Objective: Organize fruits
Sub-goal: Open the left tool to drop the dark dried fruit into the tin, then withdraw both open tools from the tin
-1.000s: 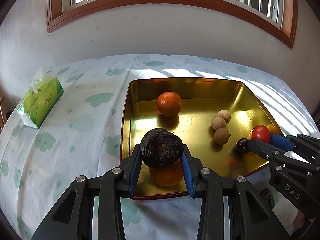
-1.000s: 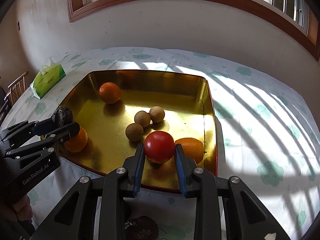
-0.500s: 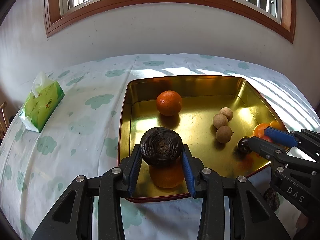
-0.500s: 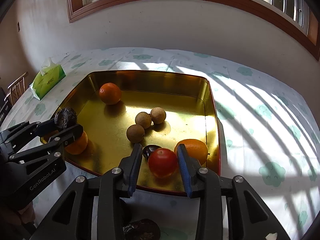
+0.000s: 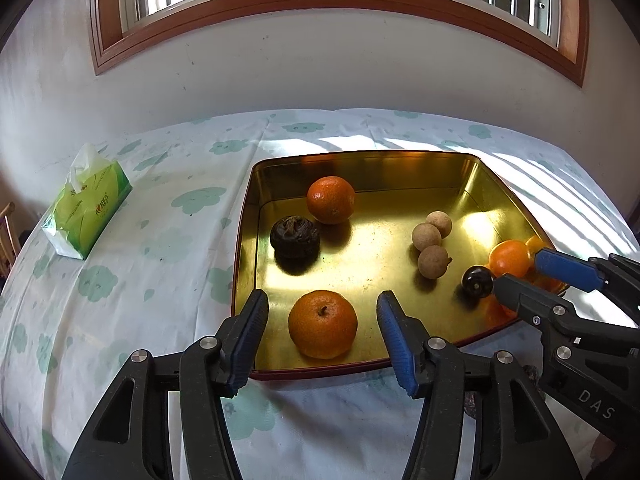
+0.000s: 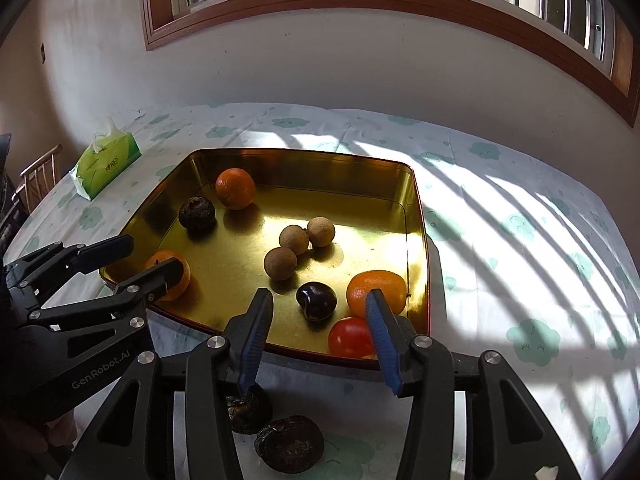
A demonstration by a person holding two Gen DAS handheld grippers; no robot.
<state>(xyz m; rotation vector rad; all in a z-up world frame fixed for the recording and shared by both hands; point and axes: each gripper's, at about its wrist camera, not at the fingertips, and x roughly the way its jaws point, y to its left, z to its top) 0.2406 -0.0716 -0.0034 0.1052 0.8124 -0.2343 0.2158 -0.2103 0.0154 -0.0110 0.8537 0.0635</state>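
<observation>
Two dark fruits (image 6: pixel 272 424) lie on the cloth (image 6: pixel 520 248) just near of the tray (image 6: pixel 418 216), below the right gripper (image 6: pixel 316 336). Both grippers are opening with nothing between the pads: the left gripper (image 5: pixel 320 340) frames an orange (image 5: pixel 322 324), the tomato (image 6: pixel 350 337) sits by the right one's right finger. Best to lift both clear of the rim first, then drop the right one straight over a dark fruit, closing gently so it doesn't roll.
</observation>
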